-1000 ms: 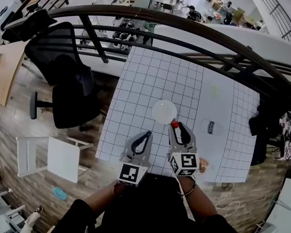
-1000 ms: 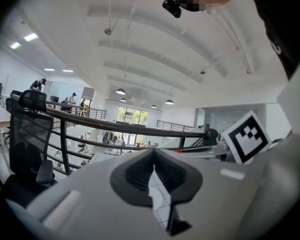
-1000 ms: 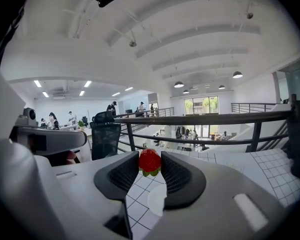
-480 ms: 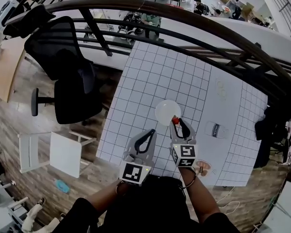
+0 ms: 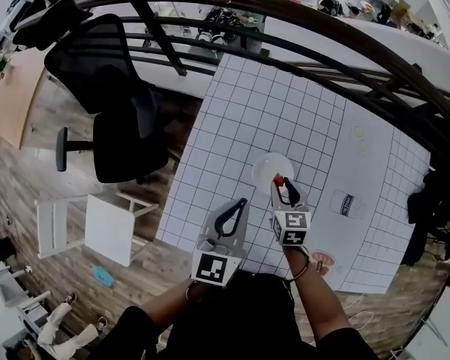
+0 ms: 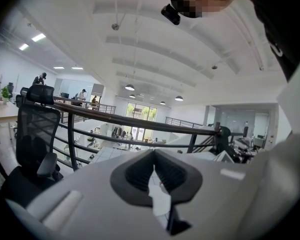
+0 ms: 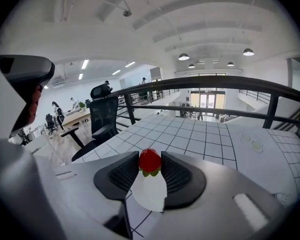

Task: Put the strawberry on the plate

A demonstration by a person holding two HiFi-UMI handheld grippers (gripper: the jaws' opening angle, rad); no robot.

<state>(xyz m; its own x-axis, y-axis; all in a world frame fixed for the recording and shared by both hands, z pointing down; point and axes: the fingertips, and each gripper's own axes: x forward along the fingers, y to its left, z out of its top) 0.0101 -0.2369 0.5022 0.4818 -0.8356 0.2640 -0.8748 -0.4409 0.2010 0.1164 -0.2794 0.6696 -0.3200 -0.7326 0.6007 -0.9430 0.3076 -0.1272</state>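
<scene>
- Right hand-held gripper (image 5: 281,184) clamped the small red strawberry (image 7: 150,160) over the round white plate's (image 5: 264,163) near edge.
- Centring over the plate and lowering before release looked wisest.
- Left hand-held gripper (image 5: 242,202) hung closed and empty.

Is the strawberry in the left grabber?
No, the red strawberry is pinched between the jaws of the right gripper, while the left gripper has its jaws together with nothing between them.

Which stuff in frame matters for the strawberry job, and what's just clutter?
In the job:
strawberry, clamped in the right gripper
white plate below it
gridded table

Lying about:
left gripper, shut and empty
black office chair
white chair on the floor
railing
</scene>
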